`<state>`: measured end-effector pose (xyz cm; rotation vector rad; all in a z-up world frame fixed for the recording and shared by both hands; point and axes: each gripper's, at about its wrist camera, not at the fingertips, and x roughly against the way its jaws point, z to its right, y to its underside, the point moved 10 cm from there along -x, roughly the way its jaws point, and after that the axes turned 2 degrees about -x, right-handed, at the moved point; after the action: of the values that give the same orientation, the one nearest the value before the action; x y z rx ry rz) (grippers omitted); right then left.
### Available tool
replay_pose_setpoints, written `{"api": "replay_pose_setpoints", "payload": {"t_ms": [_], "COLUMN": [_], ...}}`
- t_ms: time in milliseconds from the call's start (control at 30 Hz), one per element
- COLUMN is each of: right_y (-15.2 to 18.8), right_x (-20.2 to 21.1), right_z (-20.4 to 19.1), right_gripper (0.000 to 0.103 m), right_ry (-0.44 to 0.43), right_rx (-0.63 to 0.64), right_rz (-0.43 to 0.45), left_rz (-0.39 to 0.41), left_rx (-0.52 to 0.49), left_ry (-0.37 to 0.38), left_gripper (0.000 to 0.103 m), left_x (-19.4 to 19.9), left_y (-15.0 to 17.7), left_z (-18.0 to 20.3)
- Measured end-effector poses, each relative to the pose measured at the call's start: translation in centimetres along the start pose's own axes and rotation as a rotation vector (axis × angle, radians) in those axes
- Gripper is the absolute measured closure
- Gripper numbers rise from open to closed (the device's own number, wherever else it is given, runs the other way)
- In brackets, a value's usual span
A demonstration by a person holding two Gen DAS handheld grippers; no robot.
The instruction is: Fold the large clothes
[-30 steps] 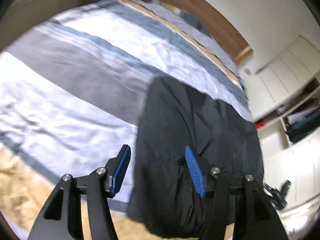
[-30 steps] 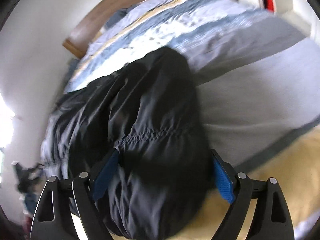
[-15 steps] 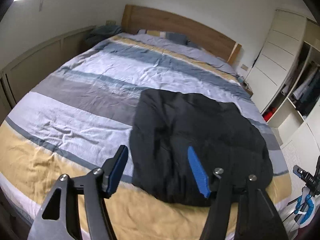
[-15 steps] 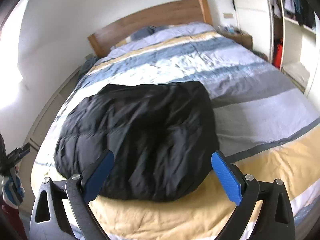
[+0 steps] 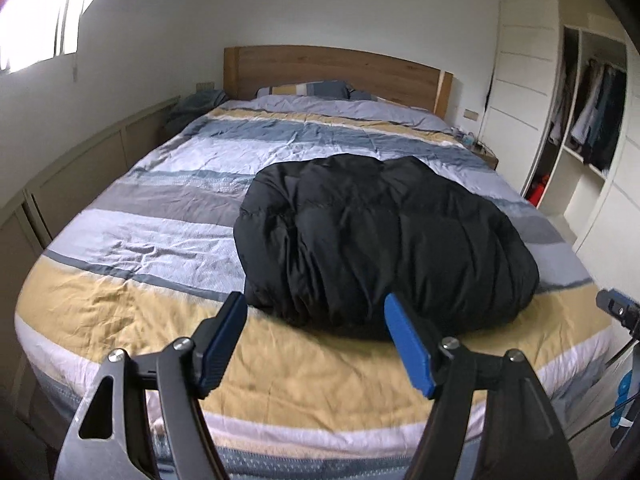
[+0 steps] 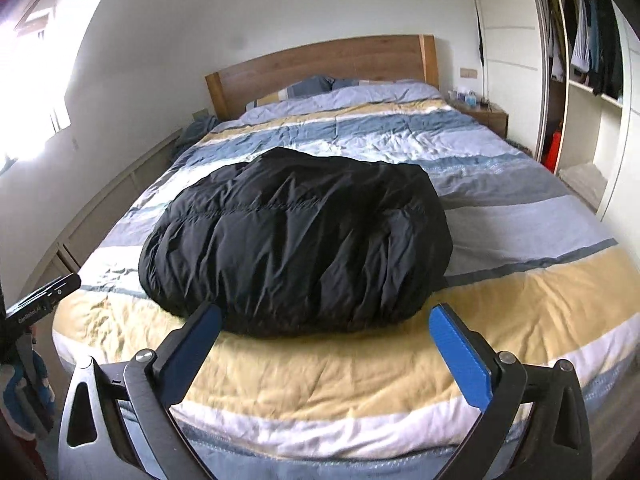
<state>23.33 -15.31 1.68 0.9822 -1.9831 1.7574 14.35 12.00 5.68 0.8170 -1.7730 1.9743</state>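
A puffy black jacket (image 5: pixel 380 240) (image 6: pixel 296 248) lies folded into a thick bundle on the striped bed (image 5: pixel 132 312) (image 6: pixel 520 304), near its foot. My left gripper (image 5: pixel 316 322) hovers above the foot of the bed, short of the bundle, its jaws opening with nothing between them. My right gripper (image 6: pixel 326 332) hangs likewise back from the jacket, its jaws opening wide and empty. The blue pads (image 5: pixel 408 348) (image 6: pixel 460 356) touch no cloth.
A wooden headboard (image 5: pixel 340 68) and pillows (image 5: pixel 308 89) close the far end. A low panelled wall (image 5: pixel 80 164) runs along the left. Wardrobe with hanging clothes (image 5: pixel 592 112) stands at right, a bedside table (image 6: pixel 484 116) beside it. A stand with gear (image 6: pixel 36 304) is at the bed's corner.
Both grippers pulled back and rose away from the jacket, which they let go; it now lies free on the bed. Their jaws widened and the views levelled out.
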Motion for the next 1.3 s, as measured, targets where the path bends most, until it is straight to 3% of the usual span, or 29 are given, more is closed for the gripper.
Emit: {"api": "replay_pose_setpoints", "payload": {"t_ms": [367, 567, 900, 1300], "right_y": [3.8, 5.0, 4.9, 4.6], "right_x": [3.3, 3.6, 4.5, 3.7], "right_z": [-2.6, -3.5, -3.9, -3.3], "right_gripper": [0.0, 0.0, 0.0, 0.0], "right_ry": [0.026, 0.044, 0.06, 0.101], "right_rx": [0.06, 0.082, 0.1, 0.108], "right_rz": [0.083, 0.104, 0.148, 0.134], "left_rz": [0.058, 0.064, 0.055, 0.044], "left_rx": [-0.063, -0.08, -0.077, -0.083], "left_ry": [-0.084, -0.078, -0.056, -0.062], "left_gripper": [0.033, 0.033, 0.033, 0.033], "left_x": [3.7, 4.1, 3.5, 2.7], "left_y": [4.0, 5.4, 6.3, 6.4], "left_z": [3.4, 4.3, 4.7, 4.7]}}
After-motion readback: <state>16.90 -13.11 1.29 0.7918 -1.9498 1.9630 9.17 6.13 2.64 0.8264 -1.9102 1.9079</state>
